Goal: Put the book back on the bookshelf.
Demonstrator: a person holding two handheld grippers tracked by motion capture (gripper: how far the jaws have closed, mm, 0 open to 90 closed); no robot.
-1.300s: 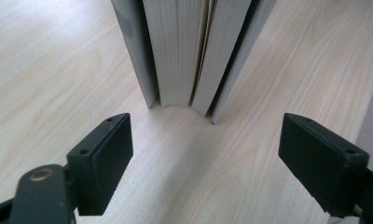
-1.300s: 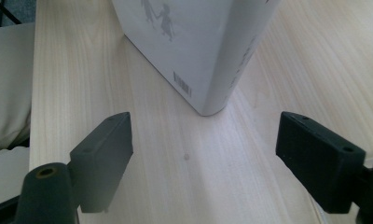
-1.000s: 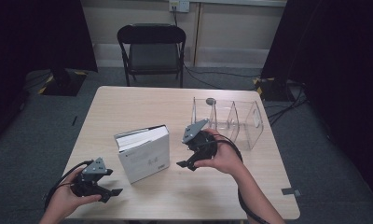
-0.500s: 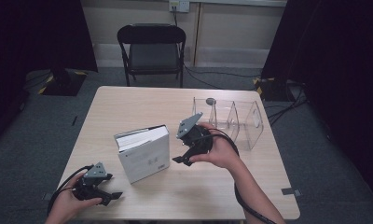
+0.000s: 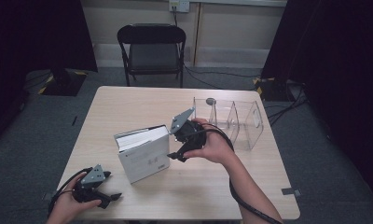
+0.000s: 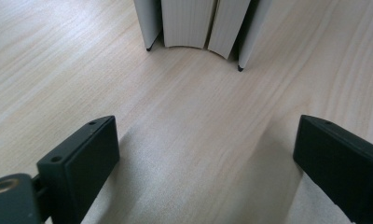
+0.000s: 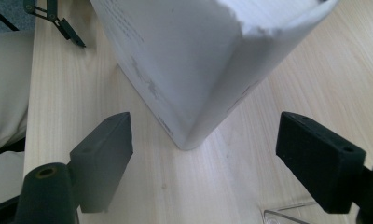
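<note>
A few white books (image 5: 143, 155) stand upright together near the middle of the wooden table (image 5: 128, 107). My right gripper (image 5: 174, 145) is at their right end, open, with the jaws on either side of the end book's corner. In the right gripper view that white corner (image 7: 198, 70) stands just ahead of the open right gripper (image 7: 203, 135), with nothing touching the pads. My left gripper (image 5: 111, 186) rests low near the table's front-left edge, open and holding nothing. In the left gripper view, the books' page edges (image 6: 189, 23) are ahead of the left gripper (image 6: 203, 140).
A clear plastic rack with dividers (image 5: 236, 122) stands right of the books, just behind my right hand; its corner (image 7: 287, 215) shows in the right gripper view. A black folding chair (image 5: 152, 49) stands beyond the far table edge. Cables trail from both grippers.
My right gripper has moved left, up to the books' right end. My left gripper has slid slightly toward the front edge. The books have not moved.
</note>
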